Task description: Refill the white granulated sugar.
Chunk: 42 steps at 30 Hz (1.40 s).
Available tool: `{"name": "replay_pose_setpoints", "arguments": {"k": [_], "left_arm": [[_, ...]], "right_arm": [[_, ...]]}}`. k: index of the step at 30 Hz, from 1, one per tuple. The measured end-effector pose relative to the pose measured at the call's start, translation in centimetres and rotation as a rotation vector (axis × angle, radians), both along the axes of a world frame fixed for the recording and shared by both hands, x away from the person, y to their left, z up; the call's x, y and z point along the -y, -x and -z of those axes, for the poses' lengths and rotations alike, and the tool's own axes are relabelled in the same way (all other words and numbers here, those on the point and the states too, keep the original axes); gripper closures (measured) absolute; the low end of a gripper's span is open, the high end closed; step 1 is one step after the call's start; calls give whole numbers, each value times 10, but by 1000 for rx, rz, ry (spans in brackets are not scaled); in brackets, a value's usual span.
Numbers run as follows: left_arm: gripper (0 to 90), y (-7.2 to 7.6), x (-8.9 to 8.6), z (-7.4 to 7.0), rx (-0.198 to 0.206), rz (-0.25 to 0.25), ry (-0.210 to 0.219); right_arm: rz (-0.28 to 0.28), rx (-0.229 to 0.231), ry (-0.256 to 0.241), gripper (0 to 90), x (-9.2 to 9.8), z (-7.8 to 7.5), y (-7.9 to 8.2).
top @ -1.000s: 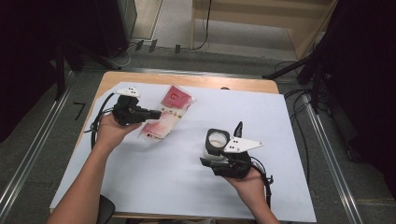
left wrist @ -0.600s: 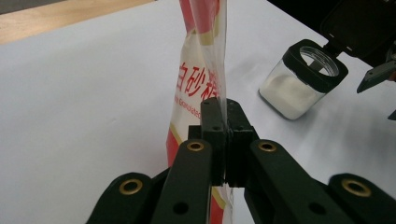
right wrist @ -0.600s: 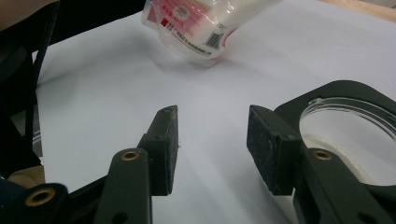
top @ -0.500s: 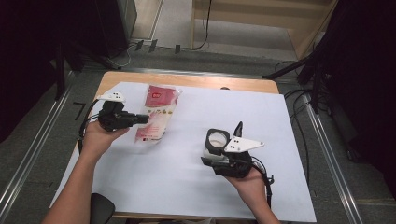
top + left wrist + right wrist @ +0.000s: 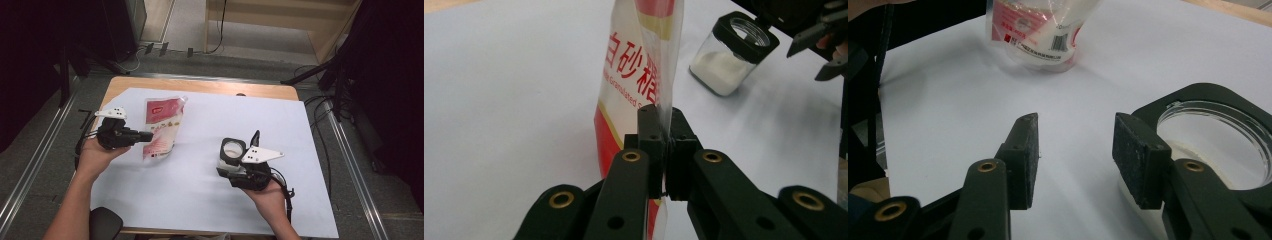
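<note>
A red and white bag of sugar lies near the left of the white sheet. My left gripper is shut on its near edge; in the left gripper view the pads pinch the clear film of the bag between them. A glass jar with a black rim holds some white grains and stands mid-table, seen also as the jar. My right gripper is open right beside it. In the right gripper view the jar sits just outside the right finger, and nothing is between the jaws.
A white sheet covers most of a wooden table. A dark round object sits at the near left corner. Cables and stand legs lie on the floor around the table.
My left gripper has drawn the sugar bag leftward and slightly nearer to the person. The right gripper and the jar have stayed put.
</note>
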<state>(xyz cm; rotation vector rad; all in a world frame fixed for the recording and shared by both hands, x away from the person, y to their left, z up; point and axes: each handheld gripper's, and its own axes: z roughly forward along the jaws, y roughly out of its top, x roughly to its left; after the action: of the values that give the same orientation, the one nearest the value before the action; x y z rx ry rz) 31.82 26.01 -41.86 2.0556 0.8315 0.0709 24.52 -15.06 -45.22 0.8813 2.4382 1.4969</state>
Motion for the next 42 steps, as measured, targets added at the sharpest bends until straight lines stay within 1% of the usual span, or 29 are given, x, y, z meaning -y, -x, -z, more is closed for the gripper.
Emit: {"name": "replay_pose_setpoints", "arguments": {"k": [1,3,4,5,7,9,12,13,14,16,17,18,19,22,23,25,26,27,30,32,33,34,38,39,40,41,42], "left_arm": [[893,2,-1,1,-1,4,3],[894,3,-3,1,5,4,-8],[895,4,-4,2,4,17,-8],[895,6,-5,3,10,21,-17],[896,8,-7,5,6,29,-17],[887,8,-10,6,-8,26,-11],[868,9,-13,6,-14,21,15],[869,10,-14,5,7,17,4],[870,11,-14,4,15,21,0],[872,12,-16,6,13,23,6],[871,13,-18,7,-2,25,19],[869,13,-20,8,-8,25,16],[864,14,-21,9,-4,18,15],[846,16,-23,10,-4,16,19],[839,16,-23,10,-5,22,18],[811,18,-24,11,19,25,7],[800,18,-25,12,31,28,16],[795,19,-25,11,35,27,13],[783,18,-26,12,19,29,29],[777,17,-26,12,7,30,31],[769,17,-26,13,1,26,42],[758,17,-27,12,-11,26,43],[719,17,-28,12,9,18,38],[709,17,-28,12,11,18,32],[705,18,-27,12,7,15,36],[692,19,-27,11,4,7,32],[680,19,-26,10,8,7,26]], "right_arm": [[0,0,-1,540,0,0,0],[2,-1,0,540,-1,0,0],[1,0,1,540,-1,1,0],[2,2,6,540,-1,1,0],[1,3,9,540,-1,1,0],[2,2,10,540,-1,1,0],[0,-1,11,540,-1,1,0],[1,-3,9,540,-1,2,0],[-1,-1,11,540,-1,2,0],[1,3,13,541,-2,2,0],[2,3,17,541,-2,3,0],[4,3,20,542,-1,3,0],[4,-2,19,542,-1,3,0],[4,1,20,542,-1,4,0],[6,0,19,542,-1,4,0],[8,-2,20,542,-1,4,-1],[10,1,21,542,0,3,-1],[11,-1,20,542,0,3,-1],[11,0,18,542,1,3,-1],[13,0,19,542,1,3,-2],[14,1,19,542,2,3,-2],[14,0,20,542,2,3,-2],[18,4,15,542,4,2,-2],[22,3,14,542,4,1,-2],[28,-3,15,541,5,1,-2],[29,1,16,541,5,0,-3],[31,-2,15,542,5,0,-2]]}}
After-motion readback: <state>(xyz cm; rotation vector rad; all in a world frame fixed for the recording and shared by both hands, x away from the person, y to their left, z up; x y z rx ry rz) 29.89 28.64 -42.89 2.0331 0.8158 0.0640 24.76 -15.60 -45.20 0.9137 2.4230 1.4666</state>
